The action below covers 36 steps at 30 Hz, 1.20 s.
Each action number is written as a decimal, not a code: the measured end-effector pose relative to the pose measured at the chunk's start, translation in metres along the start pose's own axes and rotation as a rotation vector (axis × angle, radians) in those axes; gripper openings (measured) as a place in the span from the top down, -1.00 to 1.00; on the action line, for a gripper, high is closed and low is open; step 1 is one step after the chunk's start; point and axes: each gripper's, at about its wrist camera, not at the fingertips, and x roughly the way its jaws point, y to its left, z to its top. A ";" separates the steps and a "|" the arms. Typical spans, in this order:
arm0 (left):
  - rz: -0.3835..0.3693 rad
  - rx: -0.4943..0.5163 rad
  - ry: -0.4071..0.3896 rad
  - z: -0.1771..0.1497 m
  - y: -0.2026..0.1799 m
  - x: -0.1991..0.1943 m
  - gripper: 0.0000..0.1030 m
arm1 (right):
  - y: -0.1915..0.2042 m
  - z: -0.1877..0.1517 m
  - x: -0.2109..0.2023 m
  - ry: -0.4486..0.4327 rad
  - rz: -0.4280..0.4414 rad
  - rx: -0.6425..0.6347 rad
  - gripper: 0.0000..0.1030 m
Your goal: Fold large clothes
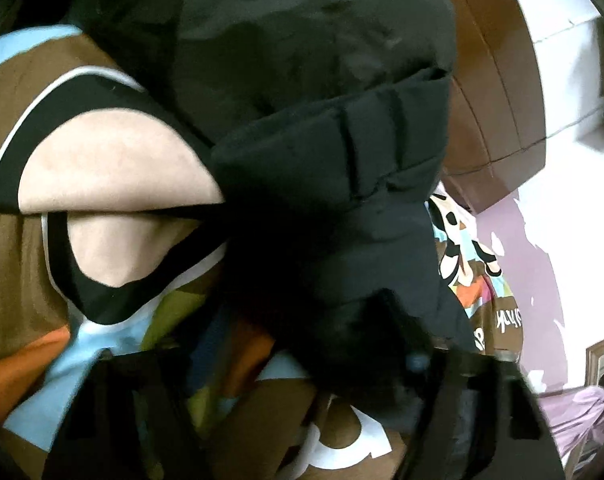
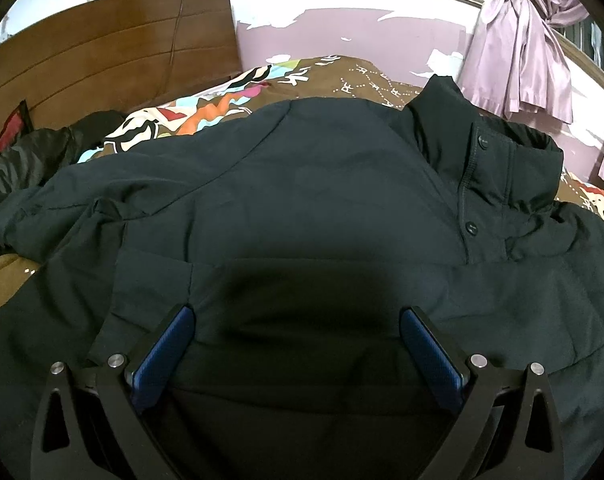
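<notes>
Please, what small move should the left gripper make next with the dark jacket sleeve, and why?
Probably lift the sleeve a little and carry it over the jacket body. In the left wrist view the cuff end lies between the fingers of the left gripper, though blur hides whether they grip it, and the sleeve hangs over the patterned bedspread. The right gripper stands open over the jacket.

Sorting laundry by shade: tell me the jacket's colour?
Very dark, near-black navy jacket; the right wrist view shows it best.
</notes>
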 end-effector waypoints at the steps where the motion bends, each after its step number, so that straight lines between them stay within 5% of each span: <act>1: 0.004 0.019 0.000 0.001 -0.005 0.001 0.45 | -0.001 0.001 -0.001 0.000 0.006 0.005 -1.00; 7: -0.068 0.146 -0.069 -0.003 -0.028 -0.024 0.80 | -0.016 -0.001 -0.029 -0.023 0.055 0.060 -1.00; 17: -0.393 0.493 -0.186 -0.032 -0.119 -0.093 0.89 | -0.070 -0.032 -0.090 -0.047 0.039 0.222 -1.00; 26: -0.699 0.725 0.064 -0.090 -0.219 -0.110 0.89 | -0.125 -0.079 -0.151 -0.177 0.076 0.478 -1.00; 31: -0.750 0.942 0.104 -0.144 -0.247 -0.143 0.89 | -0.141 -0.093 -0.176 -0.207 0.080 0.538 -1.00; 36: -0.784 1.108 0.245 -0.213 -0.268 -0.162 0.89 | -0.149 -0.103 -0.201 -0.222 0.063 0.535 -1.00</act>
